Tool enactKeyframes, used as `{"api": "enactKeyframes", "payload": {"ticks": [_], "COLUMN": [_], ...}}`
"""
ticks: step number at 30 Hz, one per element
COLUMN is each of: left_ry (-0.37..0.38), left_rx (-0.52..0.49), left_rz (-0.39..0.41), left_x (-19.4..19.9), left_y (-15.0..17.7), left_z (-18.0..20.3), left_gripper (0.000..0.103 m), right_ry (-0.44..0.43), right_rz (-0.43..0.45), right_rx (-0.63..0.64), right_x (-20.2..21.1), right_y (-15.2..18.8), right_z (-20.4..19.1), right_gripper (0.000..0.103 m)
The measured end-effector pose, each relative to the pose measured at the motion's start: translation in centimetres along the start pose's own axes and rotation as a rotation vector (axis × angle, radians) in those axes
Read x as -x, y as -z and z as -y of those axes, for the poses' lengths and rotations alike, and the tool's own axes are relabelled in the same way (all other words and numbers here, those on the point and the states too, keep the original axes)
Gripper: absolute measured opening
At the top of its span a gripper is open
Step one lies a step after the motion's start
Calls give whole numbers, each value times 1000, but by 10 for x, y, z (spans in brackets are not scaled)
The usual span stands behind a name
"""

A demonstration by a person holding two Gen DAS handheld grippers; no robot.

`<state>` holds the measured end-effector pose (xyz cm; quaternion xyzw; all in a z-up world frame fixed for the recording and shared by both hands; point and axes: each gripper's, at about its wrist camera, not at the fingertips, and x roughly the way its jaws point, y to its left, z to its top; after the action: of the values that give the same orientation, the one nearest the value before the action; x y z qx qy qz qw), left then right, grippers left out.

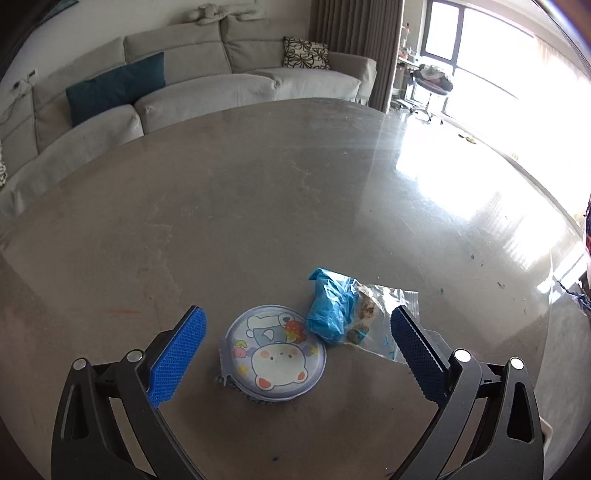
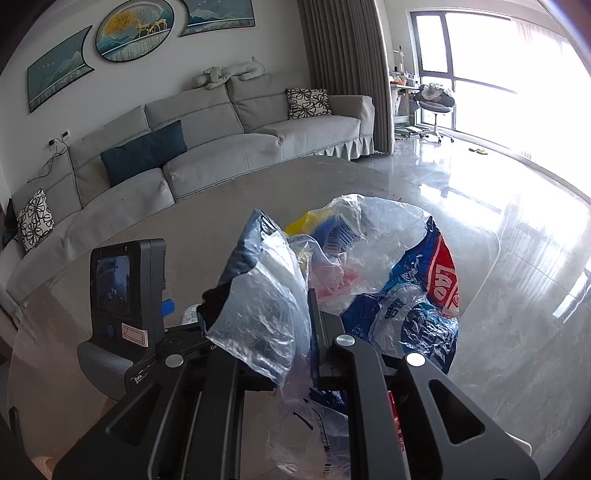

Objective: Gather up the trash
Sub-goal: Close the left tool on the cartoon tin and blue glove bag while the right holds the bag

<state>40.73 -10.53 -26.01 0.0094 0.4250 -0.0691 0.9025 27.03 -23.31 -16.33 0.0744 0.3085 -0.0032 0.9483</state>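
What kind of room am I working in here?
Most likely a home living room: a long grey sofa with cushions, framed wall art, and floor-length curtains beside a big window.

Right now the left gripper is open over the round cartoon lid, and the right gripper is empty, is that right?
Not quite. The right gripper is not empty: its jaws are shut on a clear plastic bag stuffed with wrappers, as the right wrist view shows. The rest holds: the left gripper is open over the round cartoon lid.
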Motion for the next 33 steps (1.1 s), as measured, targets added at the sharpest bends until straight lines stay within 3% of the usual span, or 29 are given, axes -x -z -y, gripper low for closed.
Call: {"api": "enactKeyframes", "payload": {"ticks": [2, 7, 12, 13, 14, 17, 23, 33], "left_ry": [0, -33, -33, -35, -27, 9, 68, 10], "left_rx": [11, -50, -42, -45, -55, -90, -45, -96], "left_rz": [-58, -78, -69, -58, -42, -52, -38, 65], "left_x": [-13, -17, -16, -15, -11, -5, 0, 32], "left_y": [0, 0, 0, 0, 2, 4, 4, -2], "left_z": [-1, 10, 9, 10, 11, 17, 8, 12], "left_gripper": [98, 98, 97, 89, 73, 62, 59, 59], "right_ry": [-1, -10, -13, -15, -18, -25, -26, -17], "right_rz": [-1, -6, -5, -4, -4, 3, 10, 8], "right_rx": [-2, -18, -29, -31, -32, -38, -38, -30], "right_x": [-3, -5, -3, -2, -1, 3, 8, 9], "right_y": [0, 3, 4, 4, 3, 3, 4, 3], "right_z": [1, 10, 13, 13, 13, 14, 14, 8], "right_gripper": [13, 13, 14, 14, 14, 14, 14, 14]}}
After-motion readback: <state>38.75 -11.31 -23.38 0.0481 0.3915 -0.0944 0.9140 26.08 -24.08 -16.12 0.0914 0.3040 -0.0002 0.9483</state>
